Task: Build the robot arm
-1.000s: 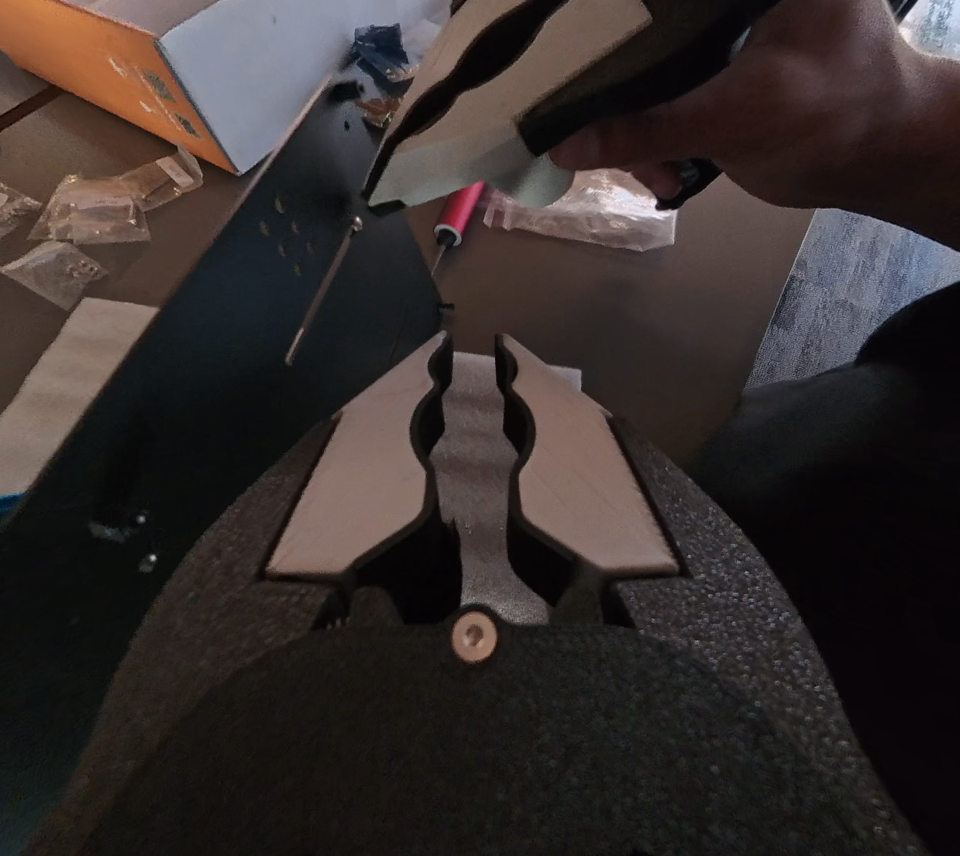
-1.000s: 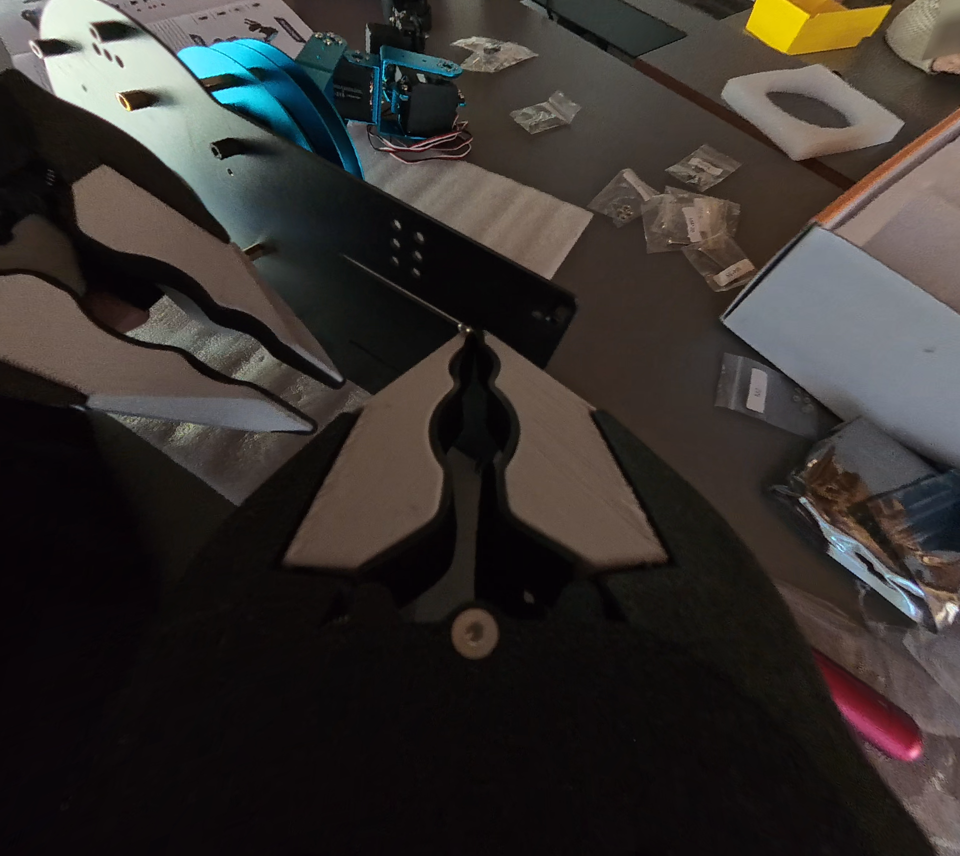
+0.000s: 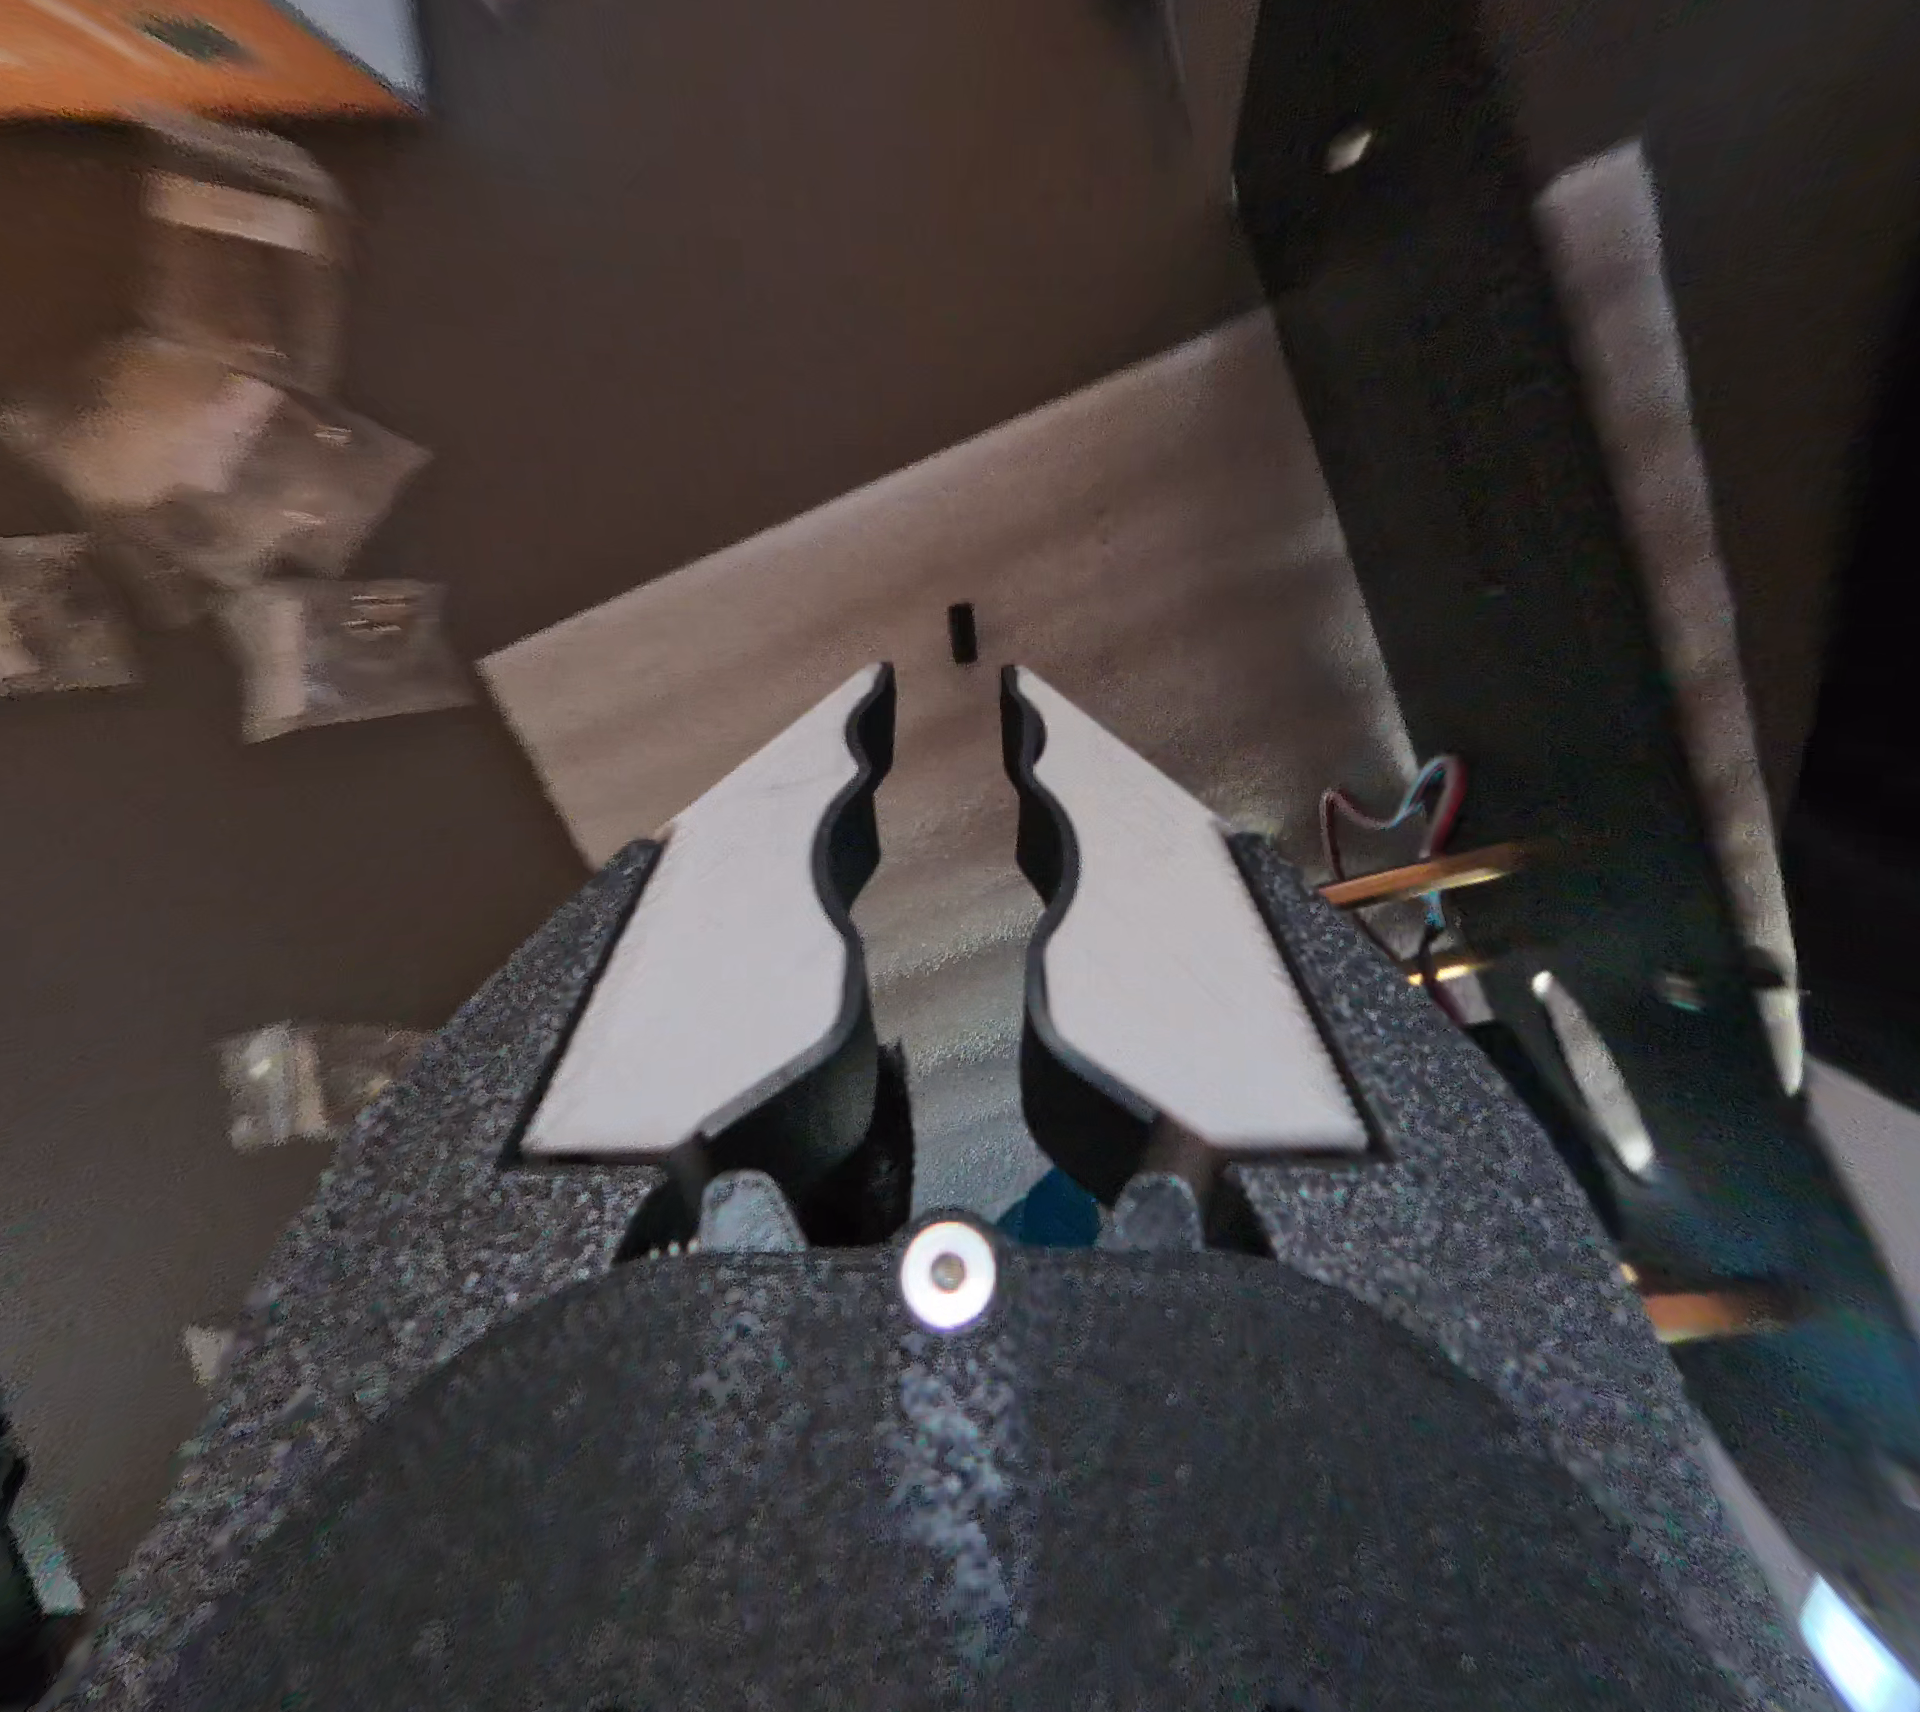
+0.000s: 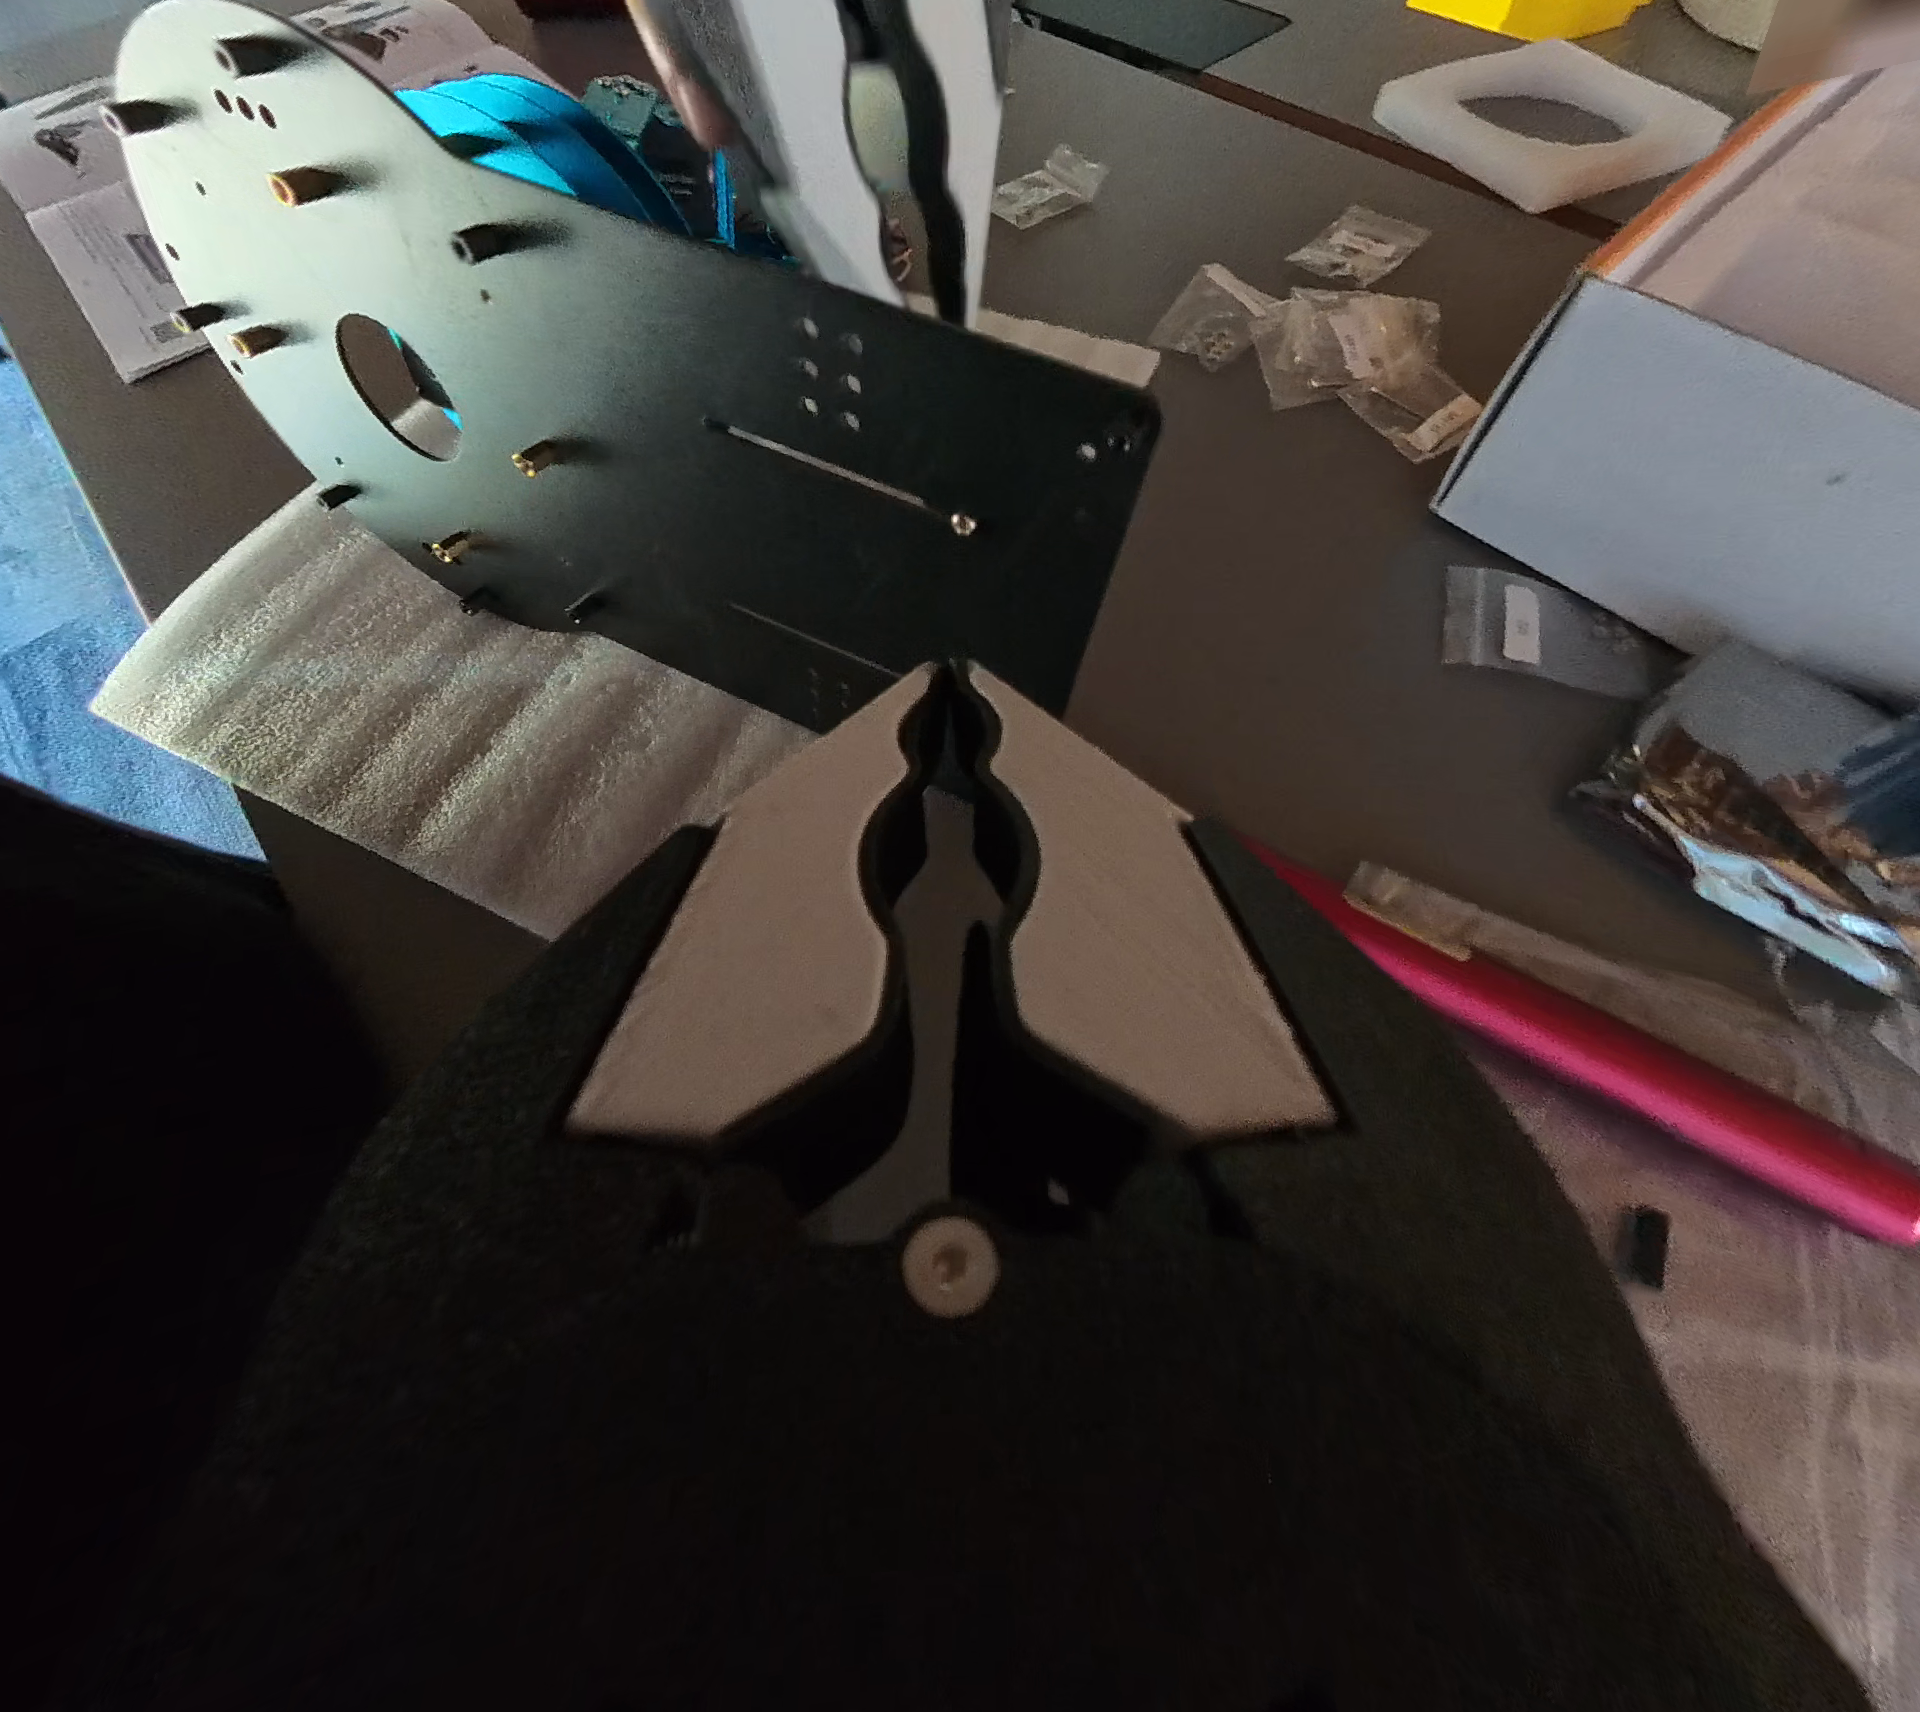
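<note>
Blurring hides most clutter; left tool (image 3: 945, 686) gapes empty, right tool (image 4: 954, 675) pinches black plate (image 4: 727, 436).

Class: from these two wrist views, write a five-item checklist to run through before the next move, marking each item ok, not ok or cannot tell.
1. Left tongs open, nothing between them: ok.
2. Small black part lies on foam sheet, just beyond the left tips: ok.
3. Right tongs shut on black plate edge: ok.
4. Plate's far end clear of blue discs: cannot tell.
5. Left view sharp: not ok, blurred.
</note>
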Demonstrator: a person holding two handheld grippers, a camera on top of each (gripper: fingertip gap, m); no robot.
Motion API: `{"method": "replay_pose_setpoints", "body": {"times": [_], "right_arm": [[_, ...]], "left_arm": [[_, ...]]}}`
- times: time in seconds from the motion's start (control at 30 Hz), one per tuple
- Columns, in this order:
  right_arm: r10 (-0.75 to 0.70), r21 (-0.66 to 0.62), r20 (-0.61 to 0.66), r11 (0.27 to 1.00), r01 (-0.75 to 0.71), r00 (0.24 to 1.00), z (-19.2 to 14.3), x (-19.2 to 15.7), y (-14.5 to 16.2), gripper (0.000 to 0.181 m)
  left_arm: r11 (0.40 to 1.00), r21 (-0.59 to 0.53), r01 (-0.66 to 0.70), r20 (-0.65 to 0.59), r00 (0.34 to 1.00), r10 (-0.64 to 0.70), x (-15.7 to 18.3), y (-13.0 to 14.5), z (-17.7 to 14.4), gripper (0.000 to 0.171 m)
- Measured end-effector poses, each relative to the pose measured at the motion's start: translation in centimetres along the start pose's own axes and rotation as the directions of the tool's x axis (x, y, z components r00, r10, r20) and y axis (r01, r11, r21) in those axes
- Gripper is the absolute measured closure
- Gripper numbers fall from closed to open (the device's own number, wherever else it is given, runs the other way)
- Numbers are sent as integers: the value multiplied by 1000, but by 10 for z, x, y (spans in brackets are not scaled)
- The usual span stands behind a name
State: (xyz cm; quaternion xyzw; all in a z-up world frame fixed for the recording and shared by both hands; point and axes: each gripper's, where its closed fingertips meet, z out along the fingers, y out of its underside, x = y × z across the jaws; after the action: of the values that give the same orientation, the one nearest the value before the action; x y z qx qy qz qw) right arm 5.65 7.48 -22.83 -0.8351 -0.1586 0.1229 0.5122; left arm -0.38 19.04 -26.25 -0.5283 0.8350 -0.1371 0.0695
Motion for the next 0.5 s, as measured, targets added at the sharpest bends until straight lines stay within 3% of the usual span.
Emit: {"method": "replay_pose_setpoints", "body": {"times": [0.1,0.3,0.43,0.5], "right_arm": [[34,9,-51,999,-34,998,-16,4,7,181],[163,38,-123,986,-160,979,-42,22,29,181],[177,83,-110,982,-169,978,-54,32,20,181],[131,118,-23,985,-127,991,-56,29,6,177]], "left_arm": [[995,-92,-49,-92,995,41,2,14,28,152],[994,-82,-78,-102,992,70,-1,13,54,152],[995,-70,-75,-44,996,72,-9,13,53,167],[998,-54,-34,-31,999,32,-11,13,49,167]]}}
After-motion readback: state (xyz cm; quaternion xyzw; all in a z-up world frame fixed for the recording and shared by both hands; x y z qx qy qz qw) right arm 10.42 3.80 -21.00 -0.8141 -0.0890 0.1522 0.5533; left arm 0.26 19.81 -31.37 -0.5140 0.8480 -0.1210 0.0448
